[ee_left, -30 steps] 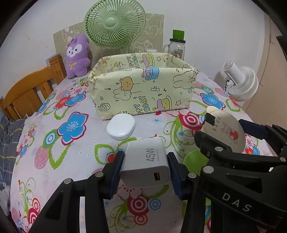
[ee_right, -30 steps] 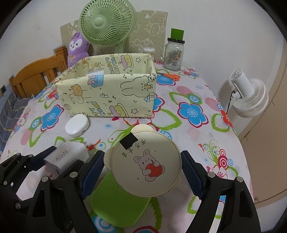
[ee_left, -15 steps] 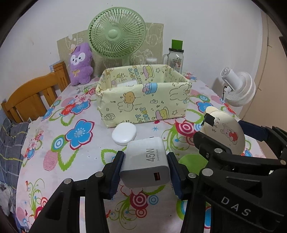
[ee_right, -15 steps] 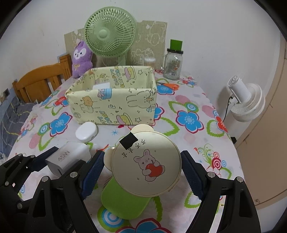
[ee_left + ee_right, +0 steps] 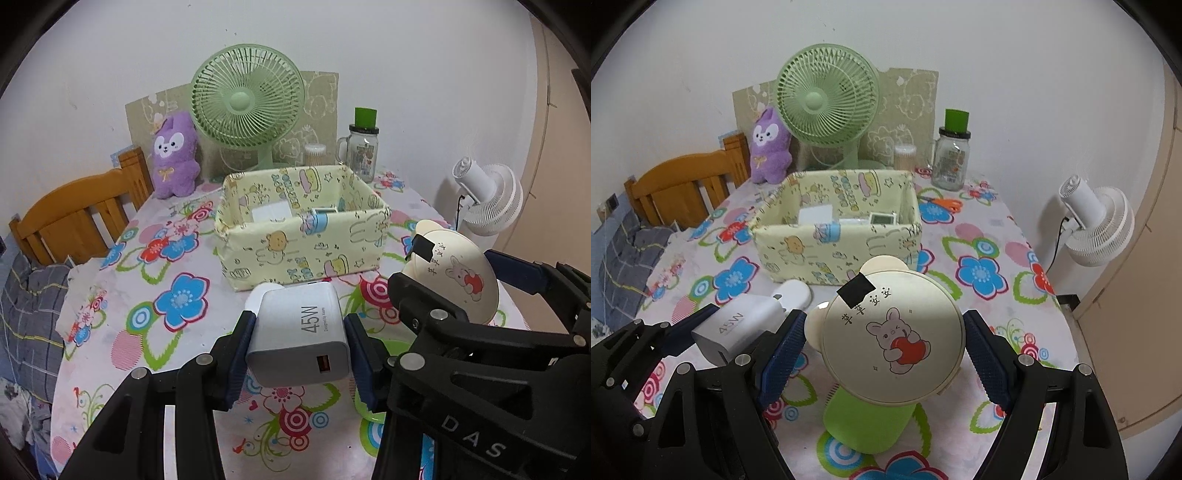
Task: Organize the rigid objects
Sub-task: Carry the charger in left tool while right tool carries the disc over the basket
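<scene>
charger (image 5: 301, 332): smooth matt plastic | box (image 5: 306, 254): printed paper wrap | chair (image 5: 74, 218): glossy wood | plush toy (image 5: 174, 155): fuzzy cloth

Both wrist views look forward and downward along their gripper fingers, from close above the floral-print tablecloth (image 5: 177, 295). Each faces the yellow cartoon-print fabric box (image 5: 303, 254) and green desk fan (image 5: 827, 99), which both views share; the right view sits further right.

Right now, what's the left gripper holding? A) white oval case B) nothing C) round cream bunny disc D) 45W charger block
D: the left gripper has both pads pressed on the sides of the white 45W charger; the bunny disc sits in the right gripper.
</scene>
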`<action>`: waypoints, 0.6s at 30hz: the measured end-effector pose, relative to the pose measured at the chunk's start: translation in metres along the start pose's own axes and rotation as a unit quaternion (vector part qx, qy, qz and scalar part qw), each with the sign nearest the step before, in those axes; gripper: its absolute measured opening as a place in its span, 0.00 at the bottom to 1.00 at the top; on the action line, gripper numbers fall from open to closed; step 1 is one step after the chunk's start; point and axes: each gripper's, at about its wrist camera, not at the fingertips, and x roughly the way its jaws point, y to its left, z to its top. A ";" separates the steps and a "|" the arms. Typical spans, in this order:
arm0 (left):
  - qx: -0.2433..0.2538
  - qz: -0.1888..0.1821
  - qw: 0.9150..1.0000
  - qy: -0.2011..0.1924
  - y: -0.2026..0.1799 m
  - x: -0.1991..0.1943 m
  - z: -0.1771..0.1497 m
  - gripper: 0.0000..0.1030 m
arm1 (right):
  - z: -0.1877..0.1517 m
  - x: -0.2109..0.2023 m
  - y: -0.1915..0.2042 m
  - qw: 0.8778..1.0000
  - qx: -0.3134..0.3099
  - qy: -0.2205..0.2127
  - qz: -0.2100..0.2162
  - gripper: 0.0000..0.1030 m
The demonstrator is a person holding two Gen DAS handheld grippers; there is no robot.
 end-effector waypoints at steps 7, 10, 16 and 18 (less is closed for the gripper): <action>0.002 0.003 1.000 -0.011 0.001 -0.010 0.011 0.48 | 0.012 -0.010 0.001 1.000 0.001 -0.011 0.005 0.83; 0.004 0.004 1.000 -0.017 0.001 -0.014 0.017 0.48 | 0.018 -0.014 0.000 1.000 0.003 -0.016 0.009 0.83; 0.007 0.003 1.000 -0.022 0.001 -0.016 0.027 0.49 | 0.026 -0.017 0.002 1.000 0.003 -0.024 0.014 0.83; 0.006 0.005 1.000 -0.021 0.001 -0.015 0.030 0.48 | 0.030 -0.016 0.002 1.000 0.002 -0.024 0.016 0.83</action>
